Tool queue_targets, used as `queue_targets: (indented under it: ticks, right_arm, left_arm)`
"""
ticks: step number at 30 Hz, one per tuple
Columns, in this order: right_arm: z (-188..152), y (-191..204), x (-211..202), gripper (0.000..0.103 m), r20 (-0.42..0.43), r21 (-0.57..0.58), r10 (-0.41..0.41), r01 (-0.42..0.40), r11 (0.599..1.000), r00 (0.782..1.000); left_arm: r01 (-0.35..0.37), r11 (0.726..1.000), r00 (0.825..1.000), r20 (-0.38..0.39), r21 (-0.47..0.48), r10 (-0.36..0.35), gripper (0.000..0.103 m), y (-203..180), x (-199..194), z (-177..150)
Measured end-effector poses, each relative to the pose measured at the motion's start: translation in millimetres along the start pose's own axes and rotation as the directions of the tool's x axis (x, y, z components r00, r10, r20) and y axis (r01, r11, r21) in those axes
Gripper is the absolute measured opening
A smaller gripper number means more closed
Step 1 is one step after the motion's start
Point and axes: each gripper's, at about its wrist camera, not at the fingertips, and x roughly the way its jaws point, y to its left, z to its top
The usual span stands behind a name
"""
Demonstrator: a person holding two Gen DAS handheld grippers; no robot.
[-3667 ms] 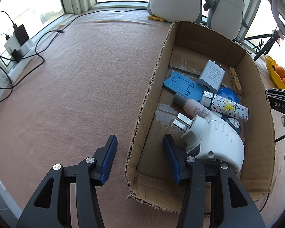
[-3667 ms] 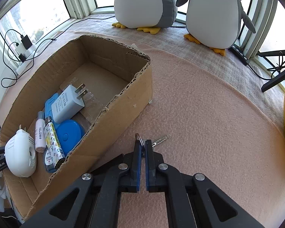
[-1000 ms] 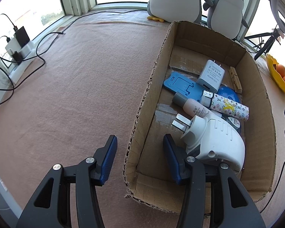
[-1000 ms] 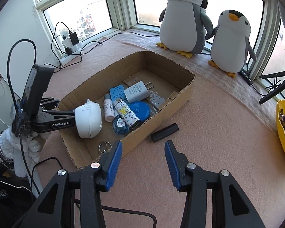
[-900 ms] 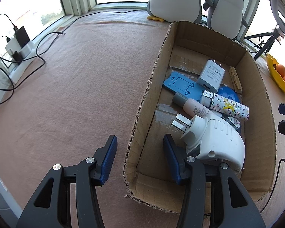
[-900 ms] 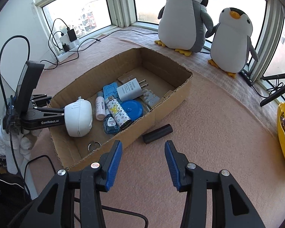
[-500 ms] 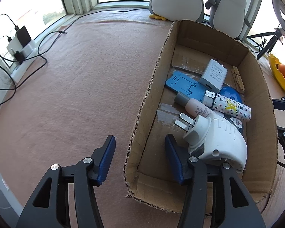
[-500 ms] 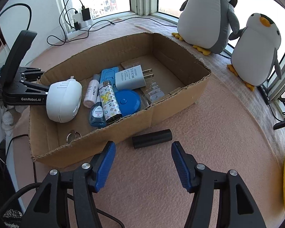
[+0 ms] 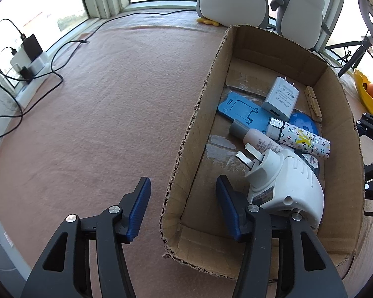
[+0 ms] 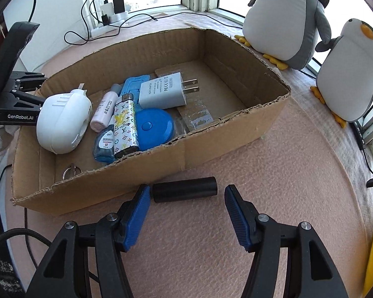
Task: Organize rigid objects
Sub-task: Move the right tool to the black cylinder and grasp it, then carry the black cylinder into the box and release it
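A black cylinder (image 10: 184, 189) lies on the pink cloth just outside the near wall of the cardboard box (image 10: 211, 146). My right gripper (image 10: 186, 204) is open, its blue pads on either side of the cylinder, just short of it. The box holds a white plug adapter (image 10: 62, 121), a white charger (image 10: 163, 93), a patterned lighter (image 10: 125, 125), a blue disc (image 10: 153, 128), a small bottle (image 10: 104, 114) and a key ring (image 10: 70, 171). My left gripper (image 9: 184, 204) is open and astride the box's left wall (image 9: 186, 144).
Two plush penguins (image 10: 286, 19) stand behind the box by the window. Cables and chargers (image 9: 24, 57) lie at the far left sill. A yellow bowl of oranges (image 9: 370, 92) sits at the right. Pink cloth (image 9: 99, 111) covers the table.
My right gripper has let go of the key ring, which now lies in the box. It has moved down to the black cylinder, open. The left gripper has stayed put.
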Motion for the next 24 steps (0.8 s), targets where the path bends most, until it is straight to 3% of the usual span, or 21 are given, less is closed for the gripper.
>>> queue_targets:
  ticks: [3,5,15,24]
  right_arm:
    - [0,-3,2,0.057,-0.003,0.001,0.023,-0.023,1.0,1.0]
    - [1,-5,4,0.048,-0.007,0.003,0.035,-0.035,0.999,0.999]
    - [-2,-7,-2,0.048,0.009,0.037,0.045,-0.045,0.998,0.999]
    - [-12,0,-36,0.048,0.057,0.09,0.008,-0.014,0.996,0.998]
  left_arm:
    - [0.0,1.0,1.0,0.0,0.0,0.0,0.055,0,0,0]
    - [-0.001,1.0,1.0,0.0,0.0,0.001,0.055,0,0,0]
    - [0.001,1.0,1.0,0.0,0.0,-0.001,0.055,0,0,0]
    - [0.003,1.0,1.0,0.0,-0.001,-0.003,0.055,0,0,0]
